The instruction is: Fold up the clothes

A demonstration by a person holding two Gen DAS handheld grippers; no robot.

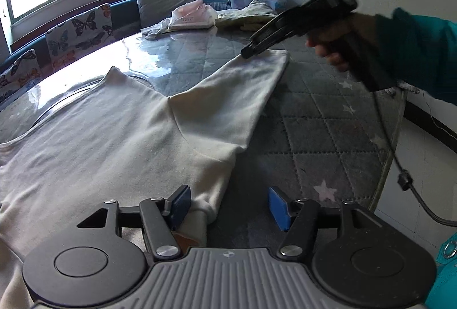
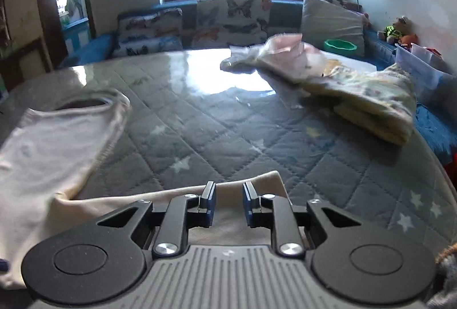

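Both grippers stand open: the left gripper [image 1: 228, 206] at lower centre by the hem of the white shirt [image 1: 114, 132] spread mid-frame, the right gripper [image 2: 228, 202] over its sleeve end.

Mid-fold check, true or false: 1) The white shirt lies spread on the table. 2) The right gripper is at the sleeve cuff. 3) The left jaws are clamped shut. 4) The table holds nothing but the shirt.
1) True: the white shirt lies flat on the quilted table.
2) True: the right gripper is at the sleeve cuff.
3) False: the left gripper has its jaws wide apart.
4) False: folded clothes sit at the far side.
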